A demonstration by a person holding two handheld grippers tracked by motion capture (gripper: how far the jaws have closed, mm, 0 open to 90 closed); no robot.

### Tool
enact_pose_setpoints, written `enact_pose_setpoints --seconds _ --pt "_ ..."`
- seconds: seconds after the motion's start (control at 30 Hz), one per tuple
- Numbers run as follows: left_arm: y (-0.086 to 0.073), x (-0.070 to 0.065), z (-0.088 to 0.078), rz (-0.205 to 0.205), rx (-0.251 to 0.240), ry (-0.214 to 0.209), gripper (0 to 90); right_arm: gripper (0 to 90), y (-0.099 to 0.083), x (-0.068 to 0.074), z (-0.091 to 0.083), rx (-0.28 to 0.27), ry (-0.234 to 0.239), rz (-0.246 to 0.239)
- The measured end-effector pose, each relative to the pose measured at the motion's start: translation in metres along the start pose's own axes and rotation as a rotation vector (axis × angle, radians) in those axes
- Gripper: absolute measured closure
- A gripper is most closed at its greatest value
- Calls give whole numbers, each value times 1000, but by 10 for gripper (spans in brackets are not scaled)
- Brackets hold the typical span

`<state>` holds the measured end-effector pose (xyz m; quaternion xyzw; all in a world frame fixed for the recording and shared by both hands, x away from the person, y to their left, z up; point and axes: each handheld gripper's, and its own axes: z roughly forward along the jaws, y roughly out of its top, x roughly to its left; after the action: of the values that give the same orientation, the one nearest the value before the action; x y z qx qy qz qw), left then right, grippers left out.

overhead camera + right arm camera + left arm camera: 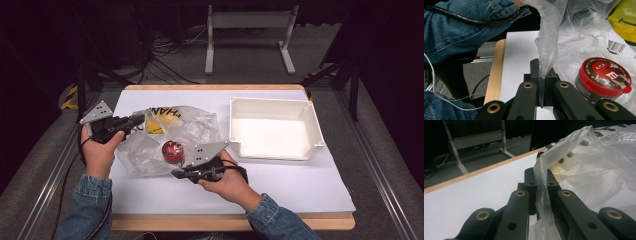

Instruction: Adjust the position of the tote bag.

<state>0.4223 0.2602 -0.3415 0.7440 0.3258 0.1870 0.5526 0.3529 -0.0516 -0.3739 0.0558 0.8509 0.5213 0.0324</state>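
Item: clear plastic bag (175,132), mouth-opening step; left gripper (541,182) and right gripper (542,72) each pinched film; next, spread apart to free red candy tub (602,78)

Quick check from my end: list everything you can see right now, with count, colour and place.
plastic bag: one, clear with black print, on the sheet left of centre, pinched at two edges
candy tub: one, red lid, dark wall, at the bag's near side
yellow item: one, at the bag's far end
tray: one, white, on the sheet's right
sheet: one, white, covering the table
table: one, wooden edge
stand: one, white, on the floor beyond the table
left gripper: black, shut on the bag's far-left edge
right gripper: black, shut on the bag's near edge
sleeves: two, blue denim
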Motion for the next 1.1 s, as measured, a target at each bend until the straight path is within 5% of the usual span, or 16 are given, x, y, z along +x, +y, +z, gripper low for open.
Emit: enact_pose_setpoints --seconds 0.2,0.33,0.5,0.77,1.1 --pt "-1 -2 4 12 12 -9 847 661 6 -4 -9 -59 -42 18" --pt "-1 -4 5 11 20 -14 845 615 11 -6 -16 -95 -69 17" --pt "-2 -5 7 16 26 -18 845 620 20 -8 -27 -172 -95 7" --pt "-3 -5 7 14 32 -21 844 630 36 -18 -53 -303 -254 8" --pt "-4 -5 9 19 35 -28 839 694 37 -38 -57 -264 -363 47"
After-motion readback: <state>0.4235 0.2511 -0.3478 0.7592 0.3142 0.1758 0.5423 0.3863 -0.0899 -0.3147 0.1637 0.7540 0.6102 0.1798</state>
